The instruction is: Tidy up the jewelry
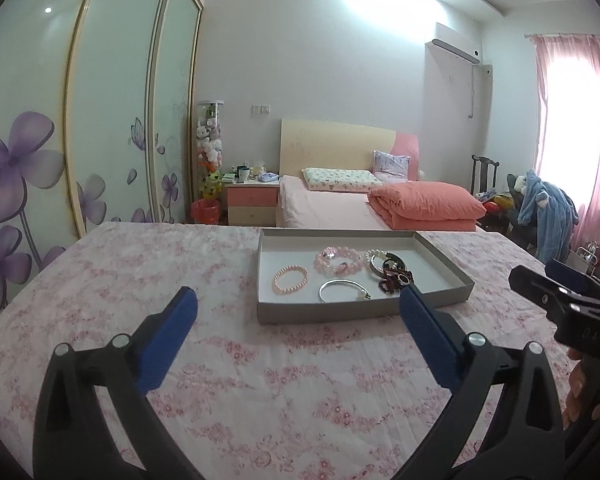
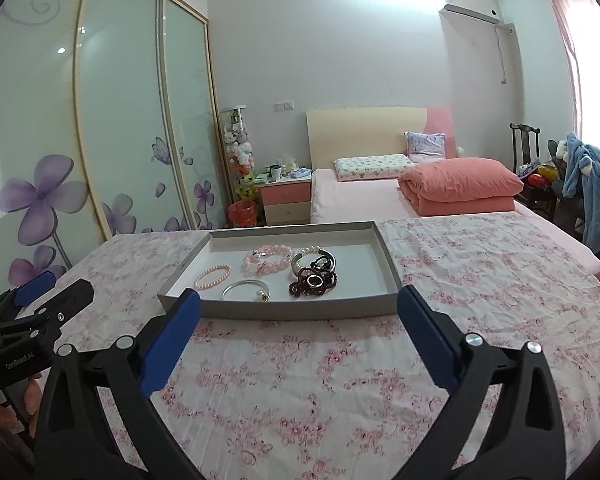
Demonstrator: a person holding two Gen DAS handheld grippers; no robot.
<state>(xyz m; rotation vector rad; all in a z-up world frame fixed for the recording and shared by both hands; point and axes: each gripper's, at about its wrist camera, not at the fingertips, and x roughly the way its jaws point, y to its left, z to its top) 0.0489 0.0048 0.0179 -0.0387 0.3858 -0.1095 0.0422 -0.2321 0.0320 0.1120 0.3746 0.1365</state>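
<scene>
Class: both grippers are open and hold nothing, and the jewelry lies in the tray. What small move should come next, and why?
Probably ease the right gripper forward to the dark bead pile, since it lies tangled over the black bangle, while the pink bracelet and silver bangle lie apart in the tray.

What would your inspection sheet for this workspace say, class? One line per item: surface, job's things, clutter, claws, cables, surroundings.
Surface: floral pink cloth, wrinkled.
Job's things: grey tray holding pink bead bracelet, chunky pink bracelet, silver bangle, dark bead pile.
Clutter: nothing seen on the cloth.
Claws: left claw and right claw open, empty, short of the tray.
Cables: nothing seen.
Surroundings: bed, wardrobe, nightstand.
</scene>
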